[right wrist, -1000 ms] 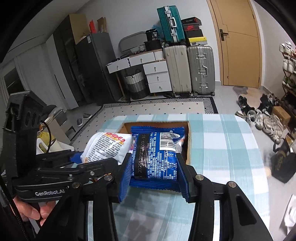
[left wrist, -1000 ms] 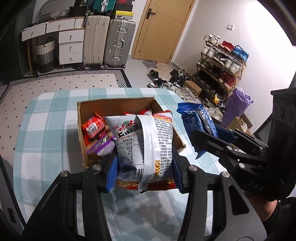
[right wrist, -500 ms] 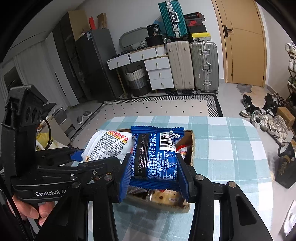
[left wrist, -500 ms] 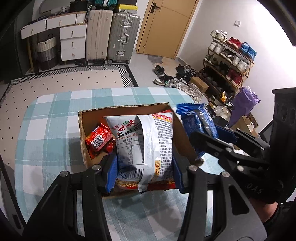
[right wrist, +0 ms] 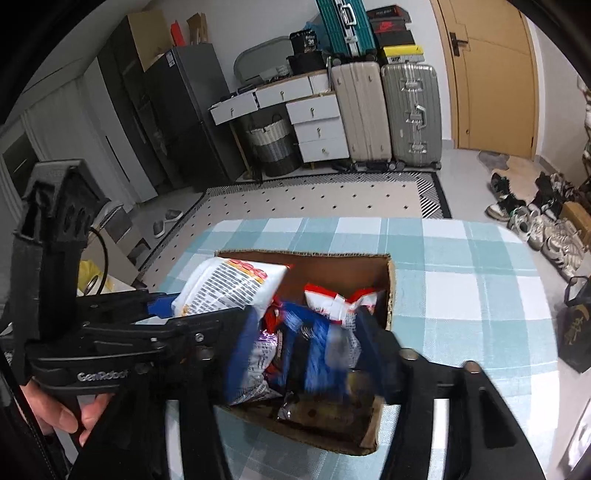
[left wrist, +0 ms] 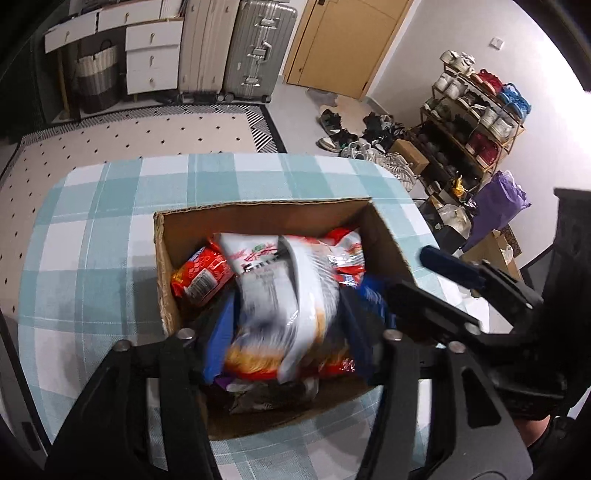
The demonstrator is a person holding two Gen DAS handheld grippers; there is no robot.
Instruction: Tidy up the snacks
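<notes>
1. Left wrist view: left gripper (left wrist: 286, 328) jaws are opening, the white crinkly snack bag (left wrist: 284, 295) blurred between them, dropping into the brown cardboard box (left wrist: 164, 280).
2. Right gripper (right wrist: 306, 350) jaws are opening around the blue foil packet (right wrist: 317, 354).
3. Release step; next, likely withdraw both clear of the box.

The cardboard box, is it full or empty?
Fairly full: cardboard box already holds several snack packets, piled near its rim.

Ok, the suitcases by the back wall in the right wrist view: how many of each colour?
Teal suitcase: 1
Beige suitcase: 1
Silver suitcase: 1
Total: 3
</notes>
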